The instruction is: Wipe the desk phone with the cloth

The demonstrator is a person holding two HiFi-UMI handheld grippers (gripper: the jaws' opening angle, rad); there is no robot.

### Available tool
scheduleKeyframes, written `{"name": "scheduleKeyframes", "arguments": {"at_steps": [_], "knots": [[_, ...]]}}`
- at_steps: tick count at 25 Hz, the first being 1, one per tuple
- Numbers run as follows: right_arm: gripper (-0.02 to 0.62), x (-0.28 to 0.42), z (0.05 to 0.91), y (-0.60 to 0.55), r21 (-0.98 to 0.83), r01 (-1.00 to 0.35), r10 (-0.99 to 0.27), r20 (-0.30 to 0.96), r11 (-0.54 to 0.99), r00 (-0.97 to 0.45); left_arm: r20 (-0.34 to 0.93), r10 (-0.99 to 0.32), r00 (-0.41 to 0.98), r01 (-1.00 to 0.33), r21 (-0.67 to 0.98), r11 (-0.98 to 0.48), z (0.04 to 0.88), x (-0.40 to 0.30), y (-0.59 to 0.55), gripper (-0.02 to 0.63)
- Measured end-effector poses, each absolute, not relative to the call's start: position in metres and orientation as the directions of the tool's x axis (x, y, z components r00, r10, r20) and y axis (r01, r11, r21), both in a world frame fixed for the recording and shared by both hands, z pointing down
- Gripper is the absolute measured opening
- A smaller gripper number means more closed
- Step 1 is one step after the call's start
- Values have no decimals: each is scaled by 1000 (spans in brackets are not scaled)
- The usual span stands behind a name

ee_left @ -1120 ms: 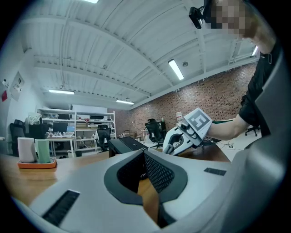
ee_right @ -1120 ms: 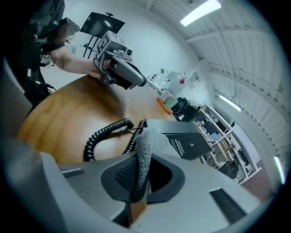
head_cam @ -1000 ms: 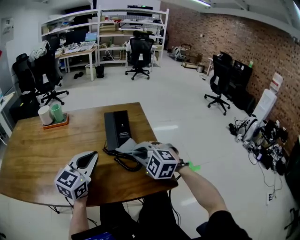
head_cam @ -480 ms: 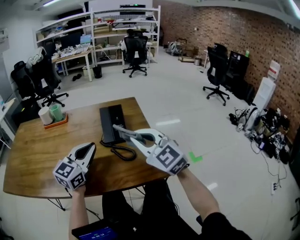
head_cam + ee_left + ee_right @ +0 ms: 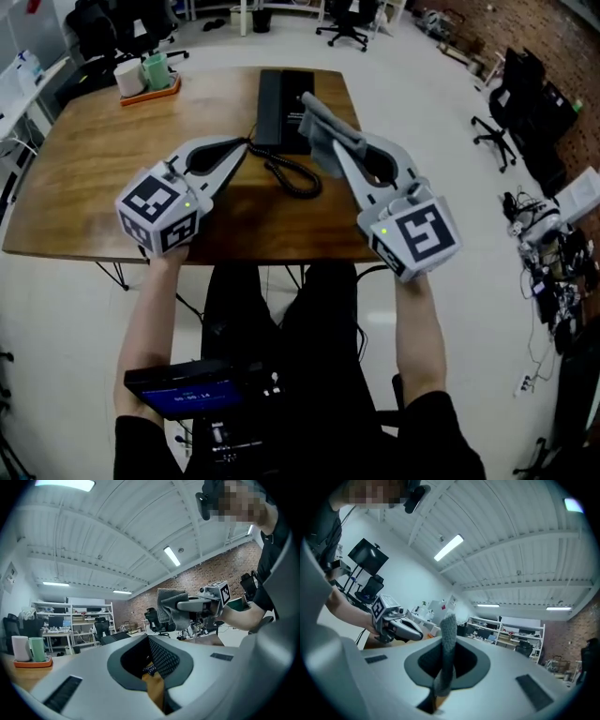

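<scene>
Right gripper (image 5: 314,117), cloth (image 5: 324,150) clamped, raised from frame centre to upper centre, overlapping phone (image 5: 277,94). Left gripper (image 5: 244,143) raised from lower left to centre left. Counter (image 5: 84,178) shifted to frame top.

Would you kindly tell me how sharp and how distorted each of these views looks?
Head view: sharp, with the table edges bowed. Left gripper view: heavy fisheye, dark corners, ceiling lamps glaring. Right gripper view: same fisheye, bluish cast, the cloth soft so near the lens.
</scene>
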State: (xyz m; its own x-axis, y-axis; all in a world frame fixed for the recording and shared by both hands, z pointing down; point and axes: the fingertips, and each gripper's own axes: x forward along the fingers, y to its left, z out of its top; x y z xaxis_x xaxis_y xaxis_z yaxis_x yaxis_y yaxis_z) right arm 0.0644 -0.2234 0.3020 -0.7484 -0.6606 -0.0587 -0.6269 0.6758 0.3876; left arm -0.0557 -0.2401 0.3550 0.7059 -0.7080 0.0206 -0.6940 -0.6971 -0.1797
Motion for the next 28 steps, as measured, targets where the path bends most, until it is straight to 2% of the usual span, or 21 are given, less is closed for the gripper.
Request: {"name": "scheduleKeyframes", "arguments": {"at_steps": [8, 20, 28], "knots": [[25, 50, 297, -196, 453, -571, -602, -91, 684, -793, -36, -690, 723, -690, -107, -716, 344, -52, -217, -6], [25, 51, 279, -173, 449, -575, -580, -141, 684, -802, -83, -658, 749, -662, -146, -735, 310, -32, -199, -6], [25, 51, 280, -166, 441, -573, -576, -142, 691, -805, -105, -655, 748, -663, -68, -746, 306, -34, -193, -6]]}}
